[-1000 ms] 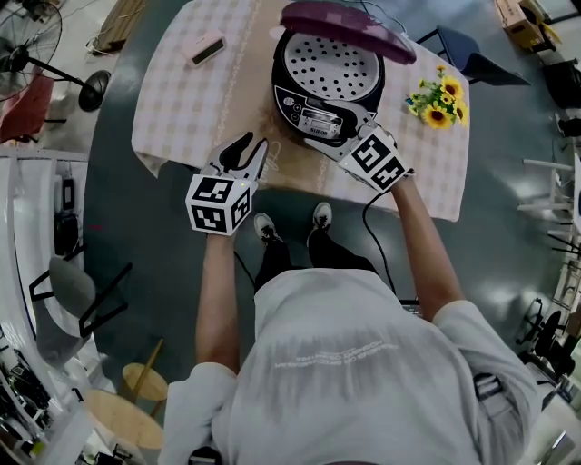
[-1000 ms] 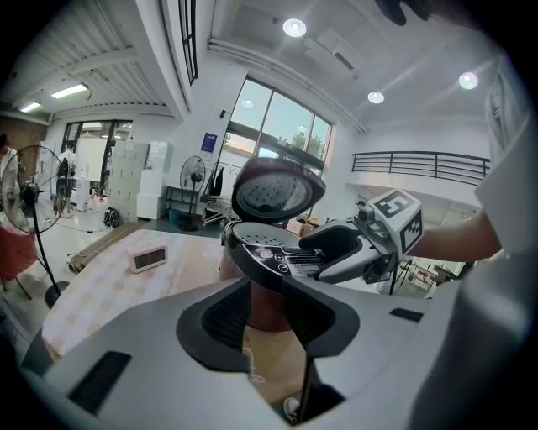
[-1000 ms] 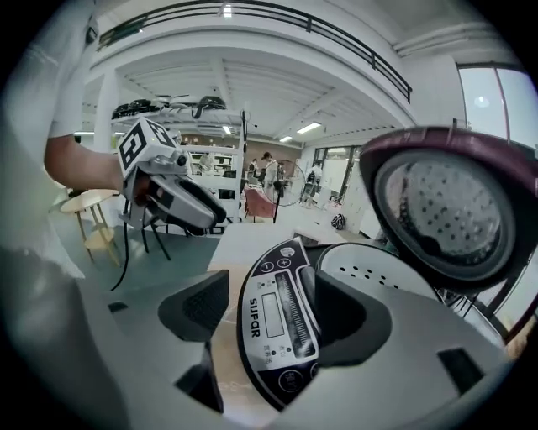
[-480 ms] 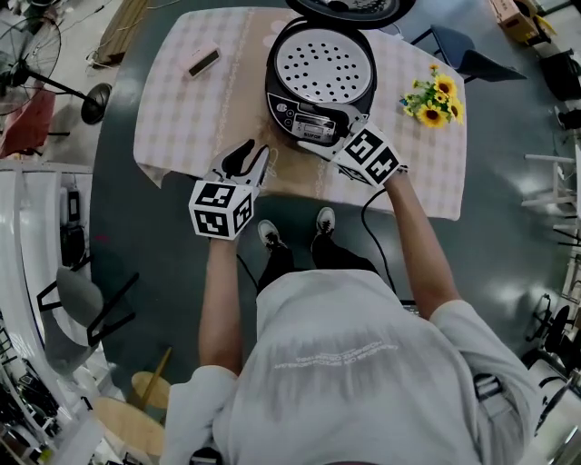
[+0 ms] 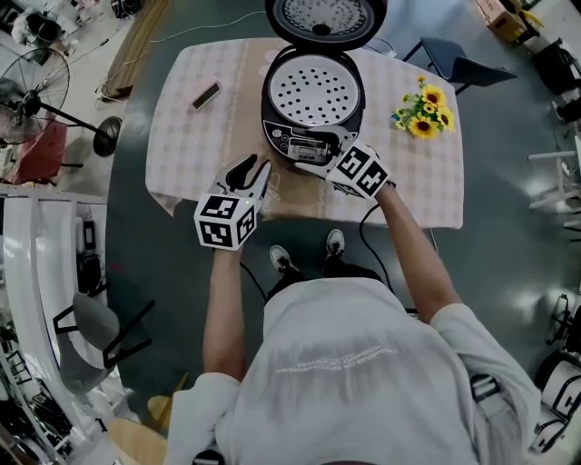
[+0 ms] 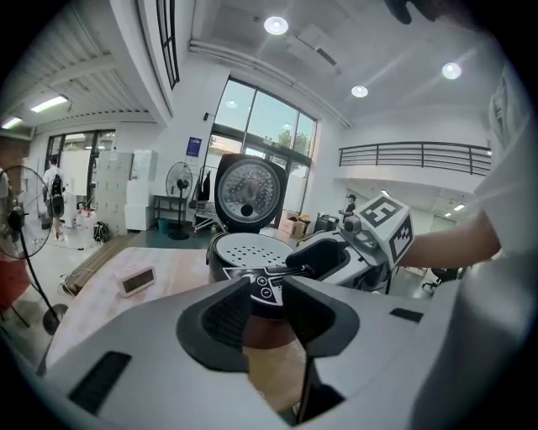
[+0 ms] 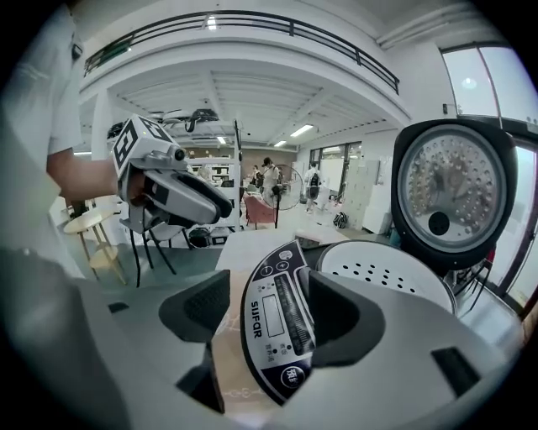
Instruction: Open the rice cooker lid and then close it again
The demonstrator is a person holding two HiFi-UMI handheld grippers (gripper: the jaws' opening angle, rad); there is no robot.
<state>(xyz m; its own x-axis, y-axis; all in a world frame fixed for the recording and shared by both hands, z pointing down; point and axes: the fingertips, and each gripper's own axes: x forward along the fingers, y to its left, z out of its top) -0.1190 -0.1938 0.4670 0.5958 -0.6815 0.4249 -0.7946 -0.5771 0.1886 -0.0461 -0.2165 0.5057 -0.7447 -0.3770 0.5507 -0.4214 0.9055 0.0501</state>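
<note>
I see the table under a checked cloth, filling the upper middle of the head view. The cooker stands at its far middle, with the front facing me. Its lid is swung fully open and stands upright behind the pot, its studded underside turned my way. Inside the pot lies a white perforated plate.

My left gripper hangs over the table's near edge, left of the cooker and apart from it. Its jaws are spread and nothing sits between them; in its own view only cloth and the cooker's front show through the gap.

My right gripper is up against the cooker's front. Its jaws are spread too, and the panel fills the gap between them. The right pad sits just beside the panel, but I cannot tell if it touches; the left pad stands clear.

Flowers lie right of the cooker, and a small pink clock lies to its left.
</note>
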